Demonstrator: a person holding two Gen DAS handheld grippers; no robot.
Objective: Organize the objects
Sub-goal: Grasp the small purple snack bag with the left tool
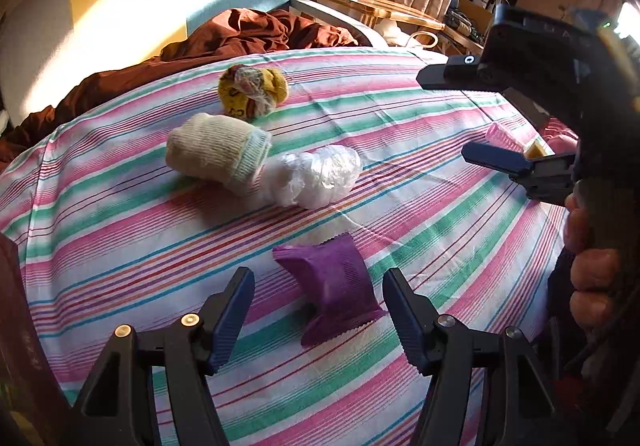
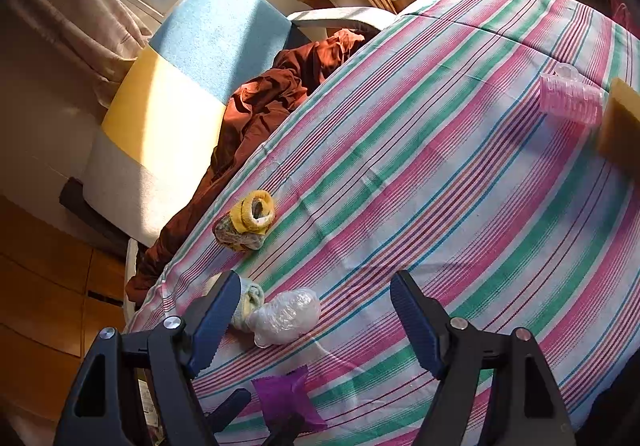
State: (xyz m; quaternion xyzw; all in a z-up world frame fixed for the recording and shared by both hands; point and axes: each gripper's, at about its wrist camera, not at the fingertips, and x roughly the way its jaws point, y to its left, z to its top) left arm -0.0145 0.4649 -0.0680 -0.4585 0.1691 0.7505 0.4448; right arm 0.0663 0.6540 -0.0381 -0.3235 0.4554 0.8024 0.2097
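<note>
On the striped bed sheet (image 1: 120,246), a purple packet (image 1: 334,282) is lying between the spread jaws of the left gripper (image 1: 318,310), neither pad touching it, its long axis running away from the camera. The right gripper (image 2: 310,320) is hovering farther off, jaws spread and holding nothing.

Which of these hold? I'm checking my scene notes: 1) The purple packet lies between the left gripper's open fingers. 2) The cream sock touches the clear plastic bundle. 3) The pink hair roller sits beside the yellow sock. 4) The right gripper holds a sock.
1) True: the purple packet lies on the striped sheet between the left gripper fingers, pads not pressing.
2) True: the cream sock meets the clear plastic bundle.
3) False: the pink hair roller lies far from the yellow sock.
4) False: the right gripper is open and empty.
</note>
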